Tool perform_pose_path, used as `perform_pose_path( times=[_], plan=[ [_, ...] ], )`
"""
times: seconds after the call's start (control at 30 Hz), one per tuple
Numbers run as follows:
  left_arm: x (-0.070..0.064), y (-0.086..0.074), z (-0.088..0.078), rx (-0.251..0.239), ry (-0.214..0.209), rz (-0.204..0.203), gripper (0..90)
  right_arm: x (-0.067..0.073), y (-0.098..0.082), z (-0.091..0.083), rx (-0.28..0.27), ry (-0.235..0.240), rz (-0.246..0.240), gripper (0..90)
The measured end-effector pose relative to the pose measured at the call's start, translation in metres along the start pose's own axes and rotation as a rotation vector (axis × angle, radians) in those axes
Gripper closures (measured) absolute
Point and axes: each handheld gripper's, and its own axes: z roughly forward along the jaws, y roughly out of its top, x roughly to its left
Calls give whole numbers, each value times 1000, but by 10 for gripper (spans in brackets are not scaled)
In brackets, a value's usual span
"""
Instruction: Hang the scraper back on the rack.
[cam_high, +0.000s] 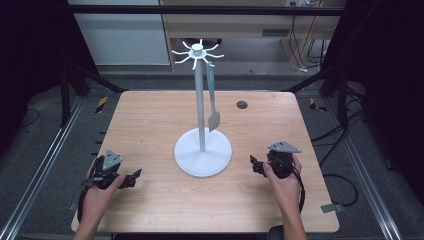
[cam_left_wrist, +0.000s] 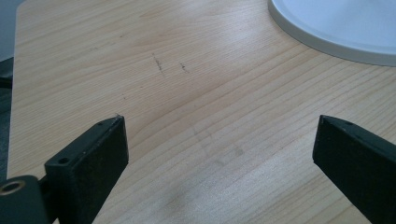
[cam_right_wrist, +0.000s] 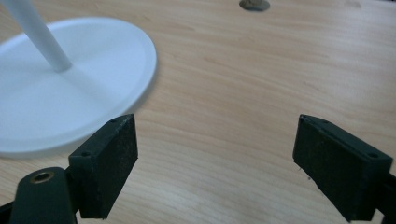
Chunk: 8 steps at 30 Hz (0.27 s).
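A white stand with a round base and a ring of hooks on top rises from the middle of the wooden table. A grey-green spatula hangs from one hook, its blade beside the pole. My left gripper rests low at the front left, open, with bare wood between its jaws. My right gripper sits right of the base, open, nothing between its fingers. The base and the pole lie left of it in the right gripper view.
A dark round hole lies in the table at the back right, also the hole at the top of the right gripper view. The base's rim shows in the left gripper view. Metal rails run along both sides of the table.
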Motion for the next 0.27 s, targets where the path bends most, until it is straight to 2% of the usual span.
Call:
perform_pose_path(
  times=[0.13, 0.27],
  plan=[
    [-1, 1, 0, -3, -3, 5, 31, -7, -8, 6, 27, -39, 6, 135],
    [-1, 1, 1, -3, -2, 5, 31, -12, -10, 6, 5, -61, 34, 140]
  ],
)
